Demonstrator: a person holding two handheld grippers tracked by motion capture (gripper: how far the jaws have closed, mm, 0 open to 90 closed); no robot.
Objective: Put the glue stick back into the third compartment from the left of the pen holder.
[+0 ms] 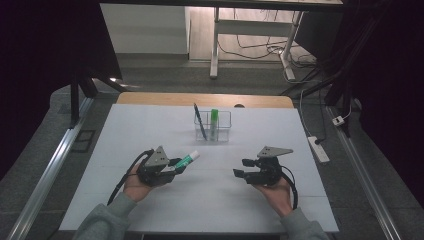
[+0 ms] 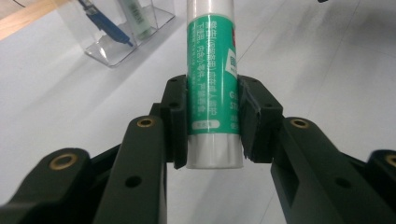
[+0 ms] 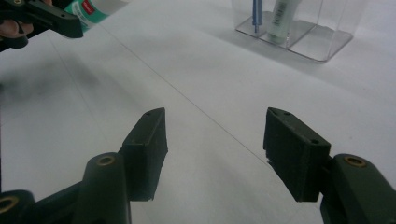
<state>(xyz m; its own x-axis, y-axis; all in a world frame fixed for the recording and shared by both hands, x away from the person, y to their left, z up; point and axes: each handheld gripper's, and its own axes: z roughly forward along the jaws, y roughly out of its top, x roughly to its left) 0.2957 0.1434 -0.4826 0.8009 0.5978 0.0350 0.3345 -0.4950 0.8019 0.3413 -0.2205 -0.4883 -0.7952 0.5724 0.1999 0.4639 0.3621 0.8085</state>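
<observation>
A green-and-white glue stick [image 2: 212, 70] is clamped between the jaws of my left gripper [image 2: 212, 126], its white end toward the camera. In the high view the glue stick [image 1: 188, 159] sticks out of the left gripper [image 1: 178, 165] up and to the right, above the white table. My right gripper [image 1: 240, 167] hovers at the right, and its jaws stand wide apart around nothing [image 3: 215, 126]. A clear plastic holder [image 1: 222, 128] stands at the back centre with a blue pen [image 1: 200, 121] and a green-capped stick [image 1: 214, 122] upright in it.
The white table cover [image 1: 150, 130] ends at a wooden strip [image 1: 200, 99] at the back. A power strip [image 1: 318, 148] lies on the floor to the right. In the right gripper view the holder [image 3: 322, 42] is far ahead on the right.
</observation>
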